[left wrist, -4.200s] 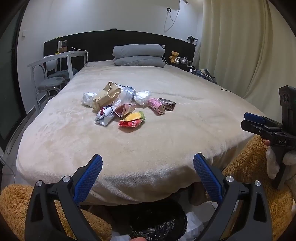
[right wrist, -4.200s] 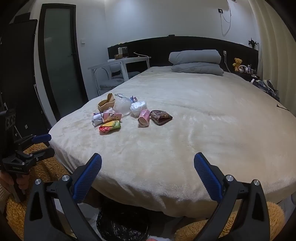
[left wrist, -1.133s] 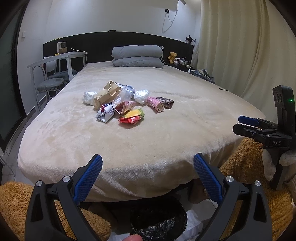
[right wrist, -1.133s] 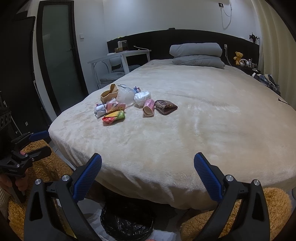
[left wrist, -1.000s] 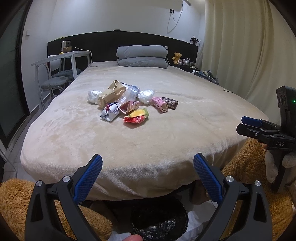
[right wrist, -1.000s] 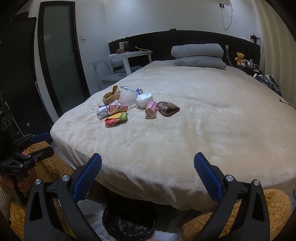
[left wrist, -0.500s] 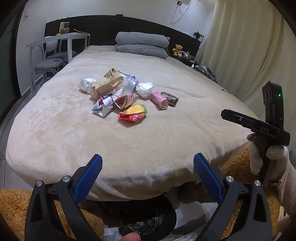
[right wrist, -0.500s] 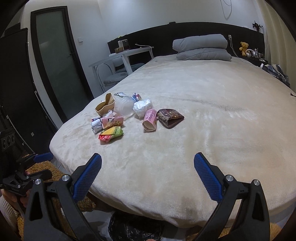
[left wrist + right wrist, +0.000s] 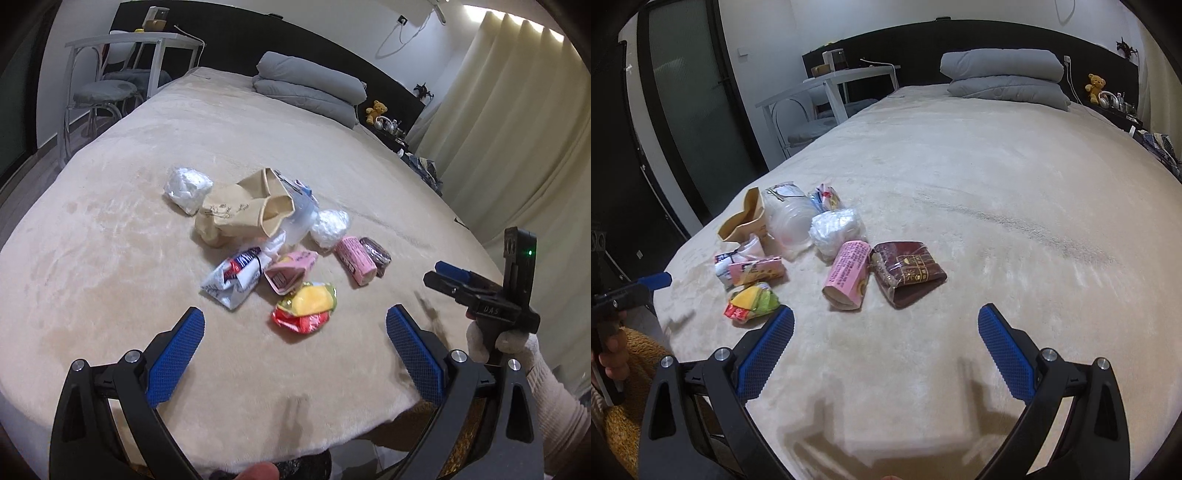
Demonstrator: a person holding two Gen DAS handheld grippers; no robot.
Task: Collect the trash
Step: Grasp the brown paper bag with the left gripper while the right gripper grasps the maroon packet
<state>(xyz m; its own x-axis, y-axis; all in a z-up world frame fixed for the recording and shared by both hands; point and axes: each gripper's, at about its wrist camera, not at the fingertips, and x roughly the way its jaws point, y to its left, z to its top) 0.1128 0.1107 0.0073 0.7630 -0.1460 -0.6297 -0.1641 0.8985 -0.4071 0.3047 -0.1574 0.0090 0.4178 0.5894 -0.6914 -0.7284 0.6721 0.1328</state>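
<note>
A heap of trash lies on the beige bed (image 9: 110, 229): a brown paper bag (image 9: 240, 206), a white crumpled wad (image 9: 186, 188), a white-blue wrapper (image 9: 236, 280), a red-yellow snack packet (image 9: 306, 306), a pink box (image 9: 354, 260) and a dark brown packet (image 9: 908, 273). My left gripper (image 9: 295, 350) hangs open above the near bed edge, just short of the snack packet. My right gripper (image 9: 886, 347) is open too, in front of the pink box (image 9: 849, 275) and the brown packet. Neither holds anything.
Grey pillows (image 9: 310, 88) lie at the headboard. A white table with chairs (image 9: 122, 74) stands left of the bed, curtains (image 9: 517, 129) on the right. A black bin bag's rim (image 9: 306, 467) peeks below the bed edge. Fluffy orange rug (image 9: 624, 406) covers the floor.
Both grippers have moved forward and up over the bed edge, closer to the trash heap. The bin below has almost dropped out of view. Both stay open.
</note>
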